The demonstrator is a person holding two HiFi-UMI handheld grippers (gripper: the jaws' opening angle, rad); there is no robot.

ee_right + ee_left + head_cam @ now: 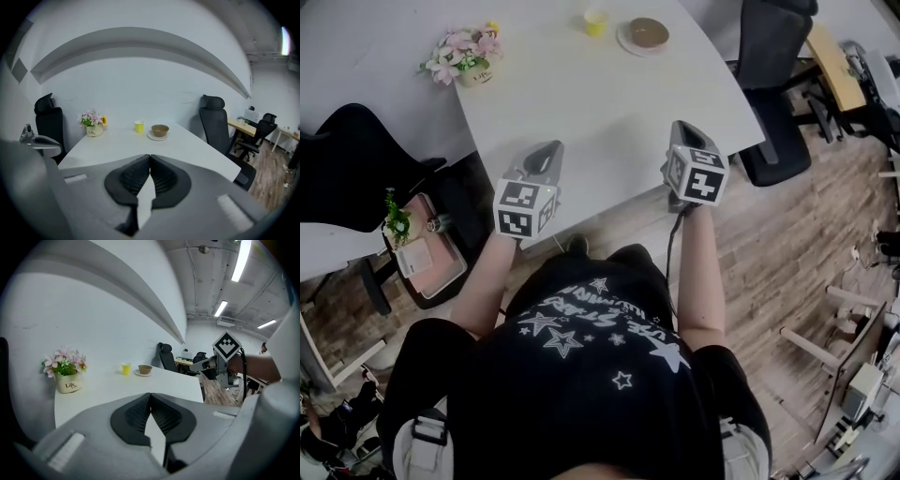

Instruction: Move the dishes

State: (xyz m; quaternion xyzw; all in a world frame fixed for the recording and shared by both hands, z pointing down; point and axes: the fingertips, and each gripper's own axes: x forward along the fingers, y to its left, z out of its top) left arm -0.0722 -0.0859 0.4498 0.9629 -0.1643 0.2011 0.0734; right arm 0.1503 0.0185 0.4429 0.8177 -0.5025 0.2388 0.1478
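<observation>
A brown bowl (pixel 648 33) sits on a white plate (pixel 625 42) at the far end of the white table (pixel 581 112). A yellow cup (pixel 596 22) stands just left of it. The bowl (pixel 160 130) and cup (pixel 138 126) also show in the right gripper view, and the bowl (pixel 145 369) and cup (pixel 125 369) in the left gripper view. My left gripper (pixel 546 155) and right gripper (pixel 682 131) hover at the table's near edge, far from the dishes. Both are shut with nothing between the jaws.
A flower pot (pixel 467 58) stands at the table's far left. Black office chairs (pixel 773 75) stand at the right and at the left (pixel 356 159). A pink box with a small plant (pixel 417 248) sits on the floor to the left.
</observation>
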